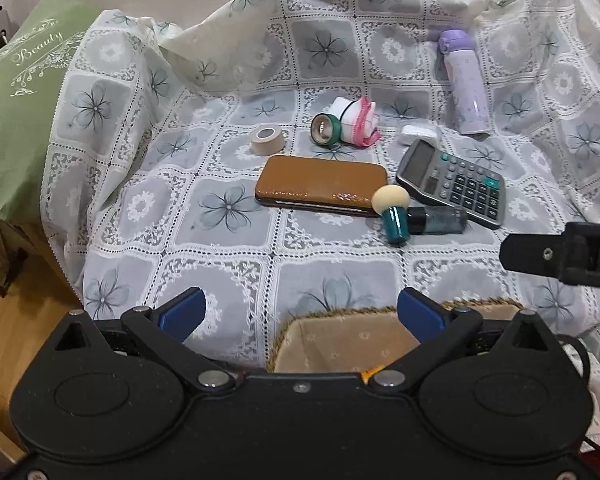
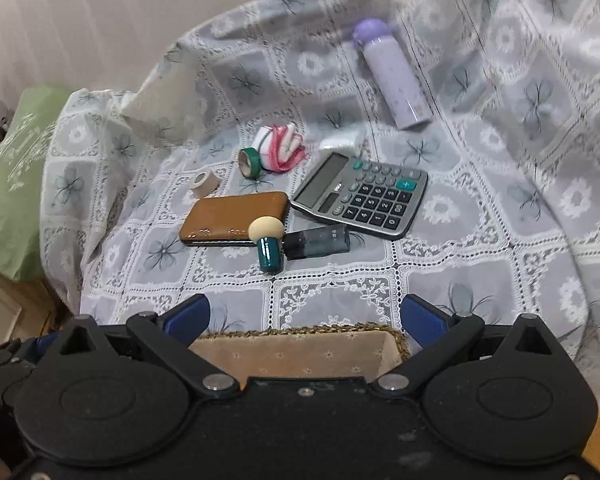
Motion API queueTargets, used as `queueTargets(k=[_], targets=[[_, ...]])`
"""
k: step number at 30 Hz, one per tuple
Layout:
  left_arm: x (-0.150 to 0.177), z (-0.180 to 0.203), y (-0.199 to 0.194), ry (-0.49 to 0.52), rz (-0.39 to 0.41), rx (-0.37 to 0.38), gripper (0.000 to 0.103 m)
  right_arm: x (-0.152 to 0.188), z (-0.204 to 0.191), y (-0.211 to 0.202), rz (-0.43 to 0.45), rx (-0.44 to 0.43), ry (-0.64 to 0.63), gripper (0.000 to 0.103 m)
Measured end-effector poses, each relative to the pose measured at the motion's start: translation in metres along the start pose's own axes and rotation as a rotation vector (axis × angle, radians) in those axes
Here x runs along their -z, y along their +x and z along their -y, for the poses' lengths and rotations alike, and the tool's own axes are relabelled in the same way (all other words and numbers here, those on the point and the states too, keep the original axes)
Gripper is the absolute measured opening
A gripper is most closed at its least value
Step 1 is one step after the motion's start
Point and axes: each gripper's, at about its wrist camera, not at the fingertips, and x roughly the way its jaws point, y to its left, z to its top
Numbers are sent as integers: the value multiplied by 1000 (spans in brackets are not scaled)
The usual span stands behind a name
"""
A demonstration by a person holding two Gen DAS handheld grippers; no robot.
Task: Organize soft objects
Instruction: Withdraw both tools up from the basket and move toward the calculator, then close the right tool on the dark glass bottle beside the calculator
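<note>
Soft objects lie scattered mid-surface on the floral lace cloth (image 1: 228, 248): the white-and-pink fabric bundle (image 1: 360, 120) leaning against the green tape roll (image 1: 325, 129), and the sponge puff (image 2: 265, 229) on its teal handle, propped on the brown case (image 1: 324, 186). Hard things, the calculator (image 2: 364, 194), purple bottle (image 2: 396, 80) and beige tape roll (image 1: 266, 140), sit among them, so sorting means picking selectively. The lined basket (image 2: 300, 350) waits nearest me, its rim just under both tongs, presumably as the drop spot. My left tongs (image 1: 300, 312) and right tongs (image 2: 304, 316) are both spread wide and carrying nothing, angled down toward the clutter. I judge no item has been collected yet.
</note>
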Motion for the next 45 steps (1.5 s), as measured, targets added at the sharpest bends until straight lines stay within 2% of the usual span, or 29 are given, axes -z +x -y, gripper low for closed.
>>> queueTargets(k=[9,12,19,23,26,29,40,45], targets=[[-17,-10,28,-27,-28,-51,100,-25,11,48,-98,73,73,102],[-19,-12,38,-30,-50,-56,100,-31,13,66,-159,47,79,91],[-21,-17,59,-60,-115,-14,99,-44,2,95,-153,74,52,91],[-22,-22,68,-77,-127,-12,99,-49,-13,109,-120,107,-28,91],[-23,-26,75,-100,-146,-11,95,-53,-20,122,-115,125,-73,91],[-24,-31,81,-120,-166,6,94,-56,-21,134,-118,153,-76,91],[-22,-33,92,-143,-198,33,93,-57,-22,160,-157,132,-47,89],[-23,-34,91,-157,-197,41,93,-57,-20,159,-163,94,-41,77]])
